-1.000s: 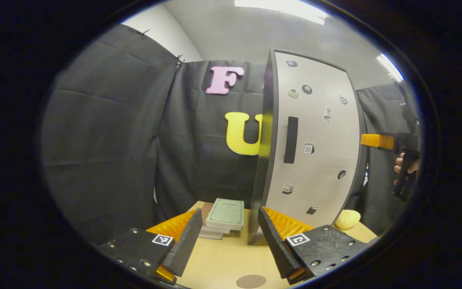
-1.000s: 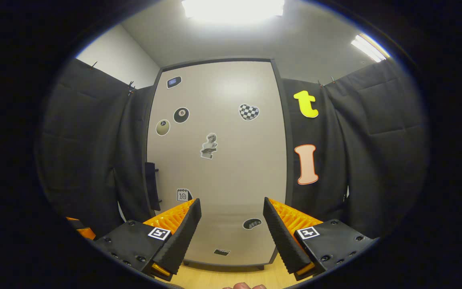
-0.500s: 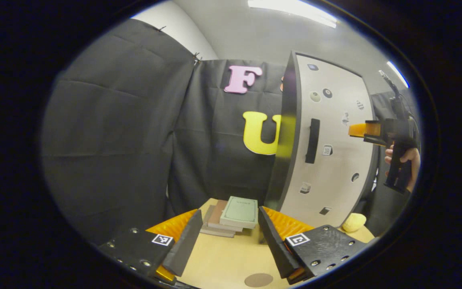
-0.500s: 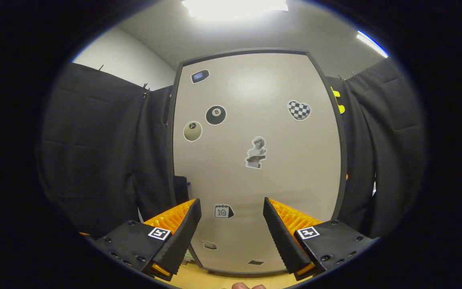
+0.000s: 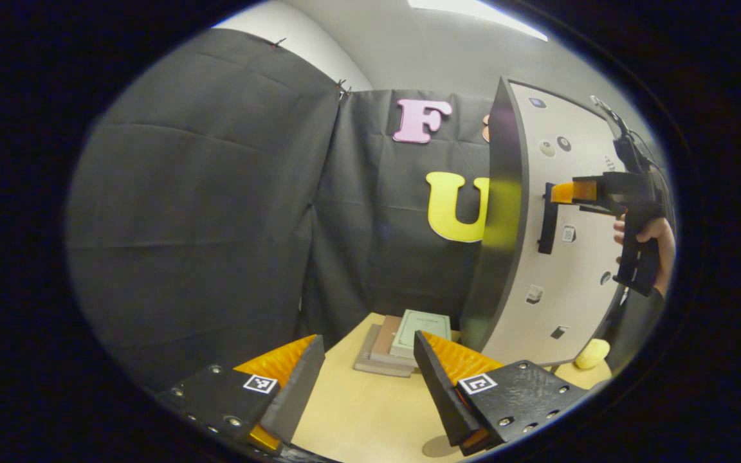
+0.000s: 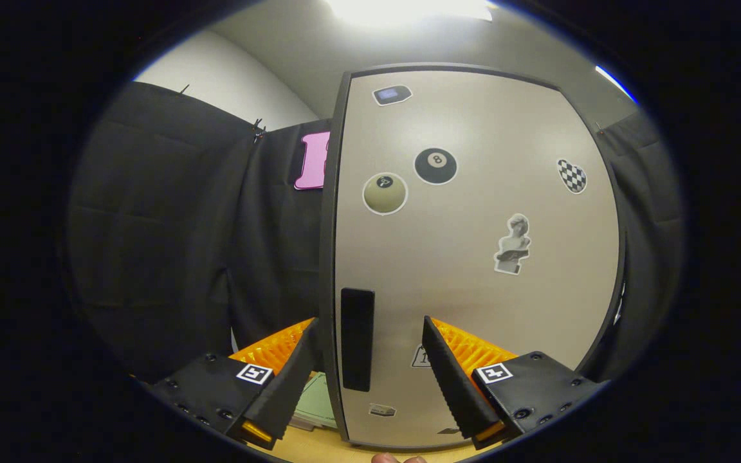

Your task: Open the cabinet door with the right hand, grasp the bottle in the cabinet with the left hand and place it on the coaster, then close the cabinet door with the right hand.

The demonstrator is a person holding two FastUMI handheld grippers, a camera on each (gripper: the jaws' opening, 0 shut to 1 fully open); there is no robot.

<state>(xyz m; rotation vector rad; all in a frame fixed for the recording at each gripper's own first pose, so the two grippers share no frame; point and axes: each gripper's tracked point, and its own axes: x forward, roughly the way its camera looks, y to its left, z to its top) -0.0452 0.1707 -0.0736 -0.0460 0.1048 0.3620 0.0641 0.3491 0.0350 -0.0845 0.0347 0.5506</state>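
The tall cabinet (image 6: 473, 257) has a pale door with stickers, and it stands closed, hiding the inside. Its dark vertical handle (image 6: 357, 337) sits in the gap of my right gripper (image 6: 370, 328), which is open; whether the fingers touch it I cannot tell. In the left gripper view the same cabinet (image 5: 570, 270) is at the right. There the right gripper (image 5: 558, 193), held by a hand (image 5: 652, 235), reaches the handle (image 5: 546, 218). My left gripper (image 5: 366, 341) hangs open over the table, holding nothing. Part of the brown round coaster (image 5: 438, 445) peeks out below its right finger.
A stack of books (image 5: 409, 334) lies on the wooden table (image 5: 357, 405) just left of the cabinet, also seen in the right gripper view as books (image 6: 312, 402). A small yellow object (image 5: 592, 354) rests before the cabinet's right corner. Black cloth walls surround the booth.
My right gripper has moved left across the door until the handle sits between its fingers. The left gripper has swung left, so the cabinet slid right in its view.
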